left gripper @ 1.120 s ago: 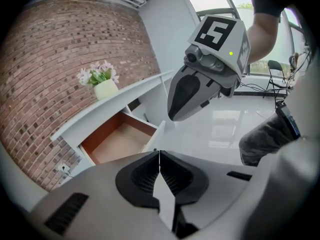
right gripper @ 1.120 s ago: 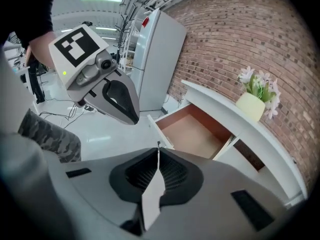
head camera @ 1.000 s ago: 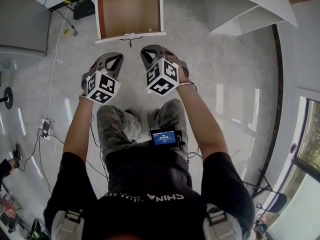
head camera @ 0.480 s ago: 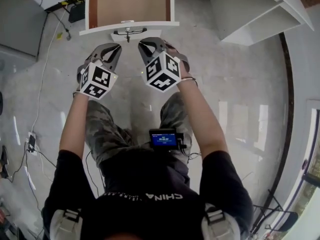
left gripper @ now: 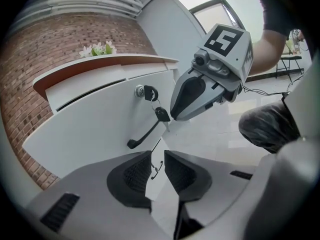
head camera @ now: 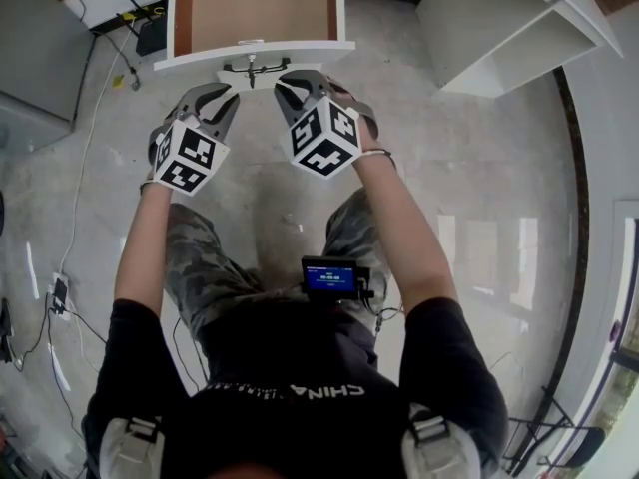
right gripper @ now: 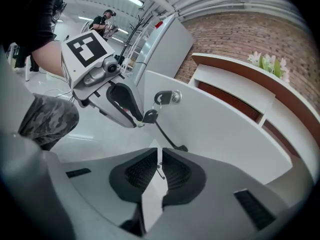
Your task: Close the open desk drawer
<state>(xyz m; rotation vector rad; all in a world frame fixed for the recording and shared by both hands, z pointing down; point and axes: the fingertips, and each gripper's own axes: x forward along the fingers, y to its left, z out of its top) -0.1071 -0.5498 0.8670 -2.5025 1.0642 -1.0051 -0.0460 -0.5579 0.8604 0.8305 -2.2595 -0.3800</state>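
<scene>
The open drawer juts out from the white desk at the top of the head view, showing a brown inside. On its white front panel sit a black handle and a lock with a key hanging from it. My left gripper is just below the panel, left of the handle. Its pads stand nearly together with only a thin slit and nothing in it. My right gripper is shut and empty, with its tip close under the handle. I cannot tell whether either tip touches the panel.
A white desk wing with shelves stands at the upper right. A grey cabinet is at the left. Cables and a power strip lie on the glossy floor at the left. The person's knees are right behind both grippers.
Both grippers have come closer to the drawer front, from well short of it to just beneath the handle. Over the last half second they have hardly moved.
</scene>
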